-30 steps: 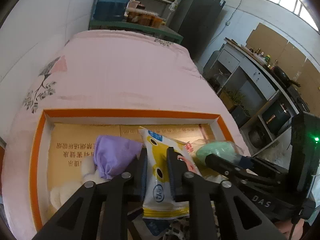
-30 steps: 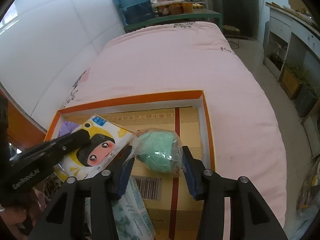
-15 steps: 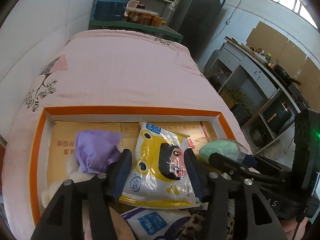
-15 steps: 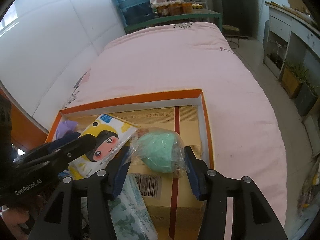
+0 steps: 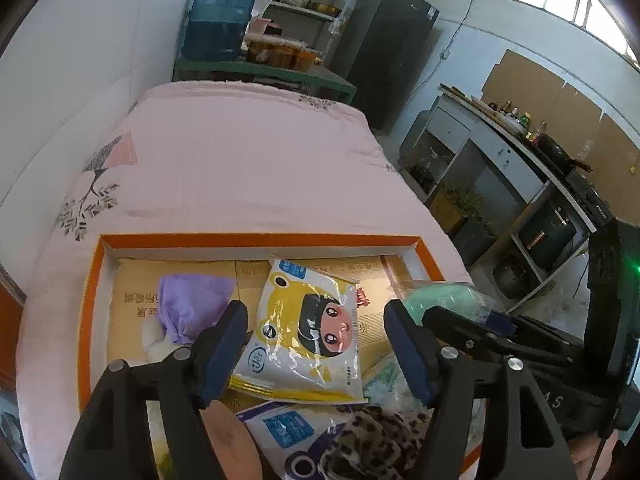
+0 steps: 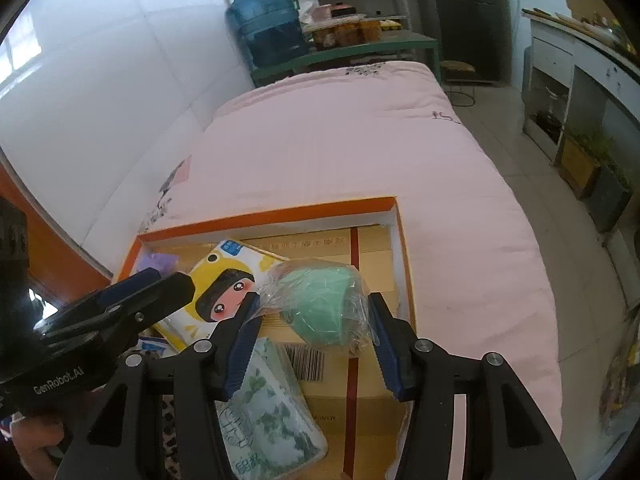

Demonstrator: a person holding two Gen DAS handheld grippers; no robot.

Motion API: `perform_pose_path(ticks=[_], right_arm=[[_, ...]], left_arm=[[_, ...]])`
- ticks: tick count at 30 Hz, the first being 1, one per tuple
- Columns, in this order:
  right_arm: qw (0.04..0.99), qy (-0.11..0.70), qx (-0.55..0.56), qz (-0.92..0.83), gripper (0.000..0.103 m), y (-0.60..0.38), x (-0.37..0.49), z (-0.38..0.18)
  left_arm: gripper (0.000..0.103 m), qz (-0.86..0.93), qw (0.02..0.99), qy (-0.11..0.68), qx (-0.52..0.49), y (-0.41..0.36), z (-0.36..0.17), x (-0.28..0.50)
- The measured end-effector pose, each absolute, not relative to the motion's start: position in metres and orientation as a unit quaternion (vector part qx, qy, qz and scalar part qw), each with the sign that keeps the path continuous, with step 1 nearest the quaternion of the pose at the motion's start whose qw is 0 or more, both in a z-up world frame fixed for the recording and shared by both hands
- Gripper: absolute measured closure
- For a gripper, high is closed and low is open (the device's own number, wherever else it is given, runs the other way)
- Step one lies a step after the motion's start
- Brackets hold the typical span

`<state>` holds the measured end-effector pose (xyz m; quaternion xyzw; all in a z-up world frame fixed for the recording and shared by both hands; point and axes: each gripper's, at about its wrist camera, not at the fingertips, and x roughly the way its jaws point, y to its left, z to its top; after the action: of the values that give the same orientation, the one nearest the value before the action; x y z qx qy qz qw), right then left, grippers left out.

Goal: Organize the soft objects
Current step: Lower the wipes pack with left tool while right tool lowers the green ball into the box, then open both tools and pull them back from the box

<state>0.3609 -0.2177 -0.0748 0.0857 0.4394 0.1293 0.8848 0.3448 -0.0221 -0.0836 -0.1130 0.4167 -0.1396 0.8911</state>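
A yellow cartoon tissue pack (image 5: 308,332) lies flat in the orange-rimmed box (image 5: 256,240), between the fingers of my left gripper (image 5: 316,308). Those jaws are opening and stand wide, and neither pad touches the pack. My right gripper (image 6: 312,300) is shut on a green soft ball in clear plastic wrap (image 6: 320,304) and holds it just above the box's right side. In the left wrist view the same ball (image 5: 436,298) shows at the right gripper's tips. The right wrist view has the left gripper (image 6: 160,280) to its left, over the yellow pack (image 6: 224,280).
A purple cloth (image 5: 192,304) and a white fluffy item (image 5: 154,340) lie in the box's left part. A blue-white pack (image 5: 288,428), a leopard-print cloth (image 5: 372,440) and a leaf-print tissue pack (image 6: 268,412) lie near me. The box rests on a pink bed (image 5: 240,168).
My left gripper went from shut on the upright yellow pack to wide open, and the pack dropped flat into the box. The right gripper rose slightly with the green ball.
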Motion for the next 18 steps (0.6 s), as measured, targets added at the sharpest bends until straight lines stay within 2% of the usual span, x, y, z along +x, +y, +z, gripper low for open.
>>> perform_pose_path(ticks=[4,18], right_arm=[[0.892,0.427,0.086,0.119,0.029,-0.222,0.352,-0.065],[0.901,0.415,0.078,0.102,0.027,-0.223,0.329,-0.048]], left_arm=[[0.029,-0.140,0.897,0.405,-0.111,-0.023,-0.075,0.338],[0.028,-0.138,0.909,0.376,-0.113,-0.019,-0.058,0.319]])
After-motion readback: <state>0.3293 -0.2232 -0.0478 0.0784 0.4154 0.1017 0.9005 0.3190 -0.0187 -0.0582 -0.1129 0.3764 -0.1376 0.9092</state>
